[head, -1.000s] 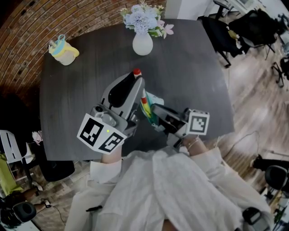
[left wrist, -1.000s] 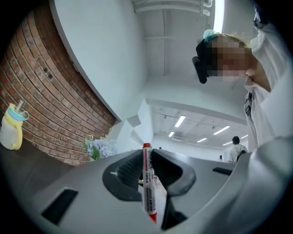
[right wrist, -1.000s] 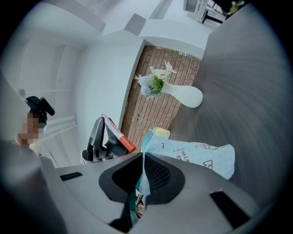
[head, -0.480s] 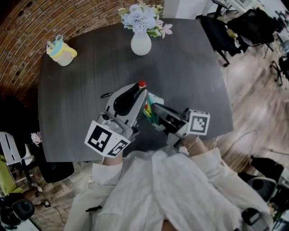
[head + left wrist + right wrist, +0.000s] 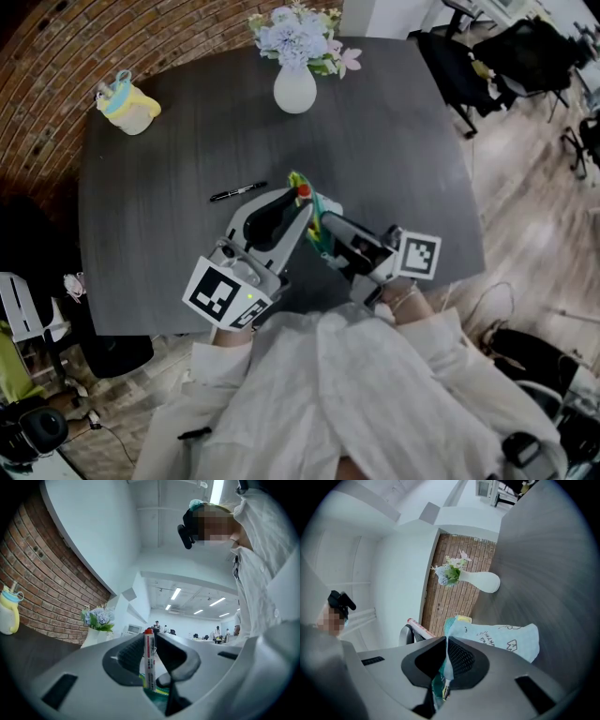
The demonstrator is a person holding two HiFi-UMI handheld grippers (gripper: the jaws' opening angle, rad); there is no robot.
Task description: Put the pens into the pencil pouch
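My left gripper (image 5: 298, 202) is shut on a white pen with a red cap (image 5: 302, 192); in the left gripper view the pen (image 5: 149, 660) stands upright between the pads, its lower end over the green pouch mouth (image 5: 158, 692). The light blue pencil pouch (image 5: 317, 214) hangs in front of me above the table. My right gripper (image 5: 325, 225) is shut on its upper edge; the right gripper view shows the fabric (image 5: 499, 637) pinched between the jaws. A black pen (image 5: 238, 192) lies on the table to the left.
A white vase of flowers (image 5: 295, 86) stands at the far edge of the dark table (image 5: 394, 141). A yellow cup (image 5: 127, 103) sits at the far left corner. Chairs and cables stand on the wooden floor to the right.
My left gripper has come down and toward me with the red-capped pen, up to the pouch mouth. The black pen on the table has come into sight. The right gripper stayed put.
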